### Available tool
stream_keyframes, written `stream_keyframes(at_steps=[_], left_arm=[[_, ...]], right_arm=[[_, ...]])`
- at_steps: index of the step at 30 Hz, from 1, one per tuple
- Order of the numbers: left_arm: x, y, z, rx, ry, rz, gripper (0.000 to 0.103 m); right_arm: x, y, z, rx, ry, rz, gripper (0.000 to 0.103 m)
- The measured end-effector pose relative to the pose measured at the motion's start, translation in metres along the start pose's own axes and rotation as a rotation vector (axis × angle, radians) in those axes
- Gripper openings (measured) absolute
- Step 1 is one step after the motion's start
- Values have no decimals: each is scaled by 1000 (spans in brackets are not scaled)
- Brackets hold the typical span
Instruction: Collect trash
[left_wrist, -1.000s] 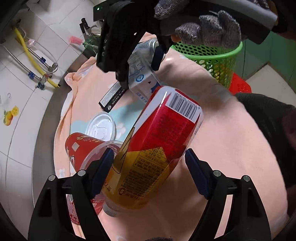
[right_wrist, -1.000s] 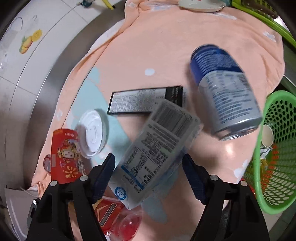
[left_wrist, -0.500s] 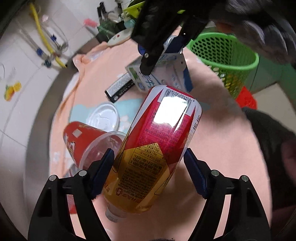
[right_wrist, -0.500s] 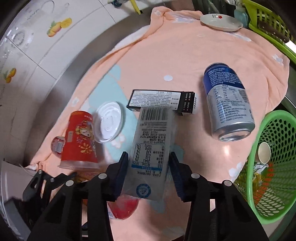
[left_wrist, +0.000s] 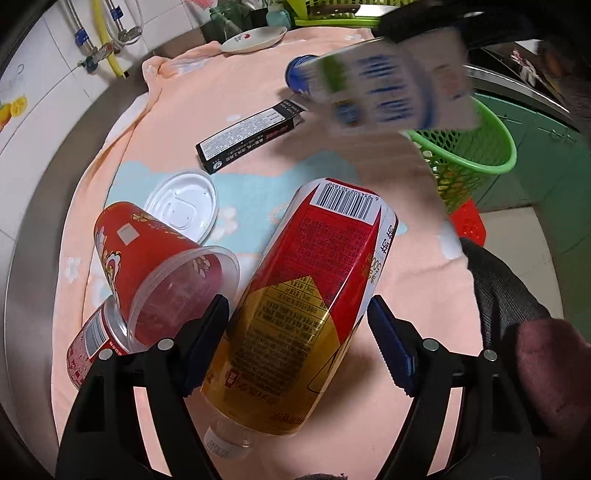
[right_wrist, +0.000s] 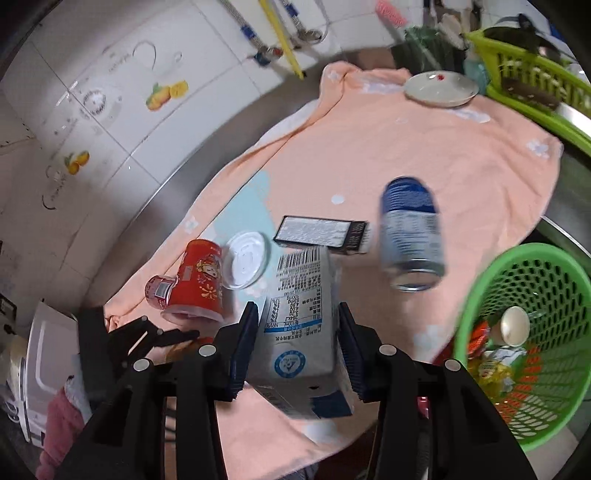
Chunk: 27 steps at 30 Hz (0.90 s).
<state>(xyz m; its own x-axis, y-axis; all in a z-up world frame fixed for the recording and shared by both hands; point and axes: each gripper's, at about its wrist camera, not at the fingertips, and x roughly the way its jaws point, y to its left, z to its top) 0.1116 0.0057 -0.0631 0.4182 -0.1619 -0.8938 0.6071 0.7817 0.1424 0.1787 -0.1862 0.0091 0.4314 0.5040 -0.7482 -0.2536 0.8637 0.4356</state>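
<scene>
My left gripper (left_wrist: 299, 325) is shut on a red and gold plastic bottle (left_wrist: 310, 302), held above the peach cloth. My right gripper (right_wrist: 297, 339) is shut on a white and blue milk carton (right_wrist: 301, 325), lifted off the table; the carton also shows blurred in the left wrist view (left_wrist: 391, 88). The green mesh trash basket (right_wrist: 554, 266) stands at the right with trash inside. A blue can (right_wrist: 412, 236), a black box (right_wrist: 321, 234), a white lid (right_wrist: 245, 264), a red cup (right_wrist: 199, 280) and a small red bottle (right_wrist: 159, 291) lie on the cloth.
A white plate (right_wrist: 439, 88) sits at the far end of the peach cloth (right_wrist: 406, 155). A green crate (right_wrist: 524, 74) stands behind it. Tiled wall with pipes runs along the left. A red object (left_wrist: 467, 221) lies on the floor by the basket.
My right gripper has risen and drawn back with the milk carton, so more of the table and basket shows. The left gripper still holds the bottle, turned to see the far plate.
</scene>
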Motion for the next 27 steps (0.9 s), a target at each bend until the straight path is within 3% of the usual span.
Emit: stream_keyframes(at_steps=[9, 13, 19, 22, 24, 25, 27], left_arm=[[8, -2, 2, 7, -5, 21, 77], [7, -2, 0, 9, -26, 33, 77], [6, -9, -2, 38, -38, 62, 75], [5, -9, -2, 22, -49, 63, 75], [6, -7, -2, 5, -53, 61, 75], [5, -7, -2, 5, -55, 64, 74], [5, -7, -3, 11, -66, 62, 74]], right_arm=[[-52, -90, -17, 117, -92, -96, 26], [-58, -134, -28, 223, -122, -129, 26], [-51, -159, -48, 207, -82, -211, 26], [-50, -169, -57, 224, -97, -199, 26], [-51, -177, -68, 226, -138, -170, 26], [-61, -176, -84, 186, -243, -116, 32], [-73, -177, -114, 187, -369, -115, 49]])
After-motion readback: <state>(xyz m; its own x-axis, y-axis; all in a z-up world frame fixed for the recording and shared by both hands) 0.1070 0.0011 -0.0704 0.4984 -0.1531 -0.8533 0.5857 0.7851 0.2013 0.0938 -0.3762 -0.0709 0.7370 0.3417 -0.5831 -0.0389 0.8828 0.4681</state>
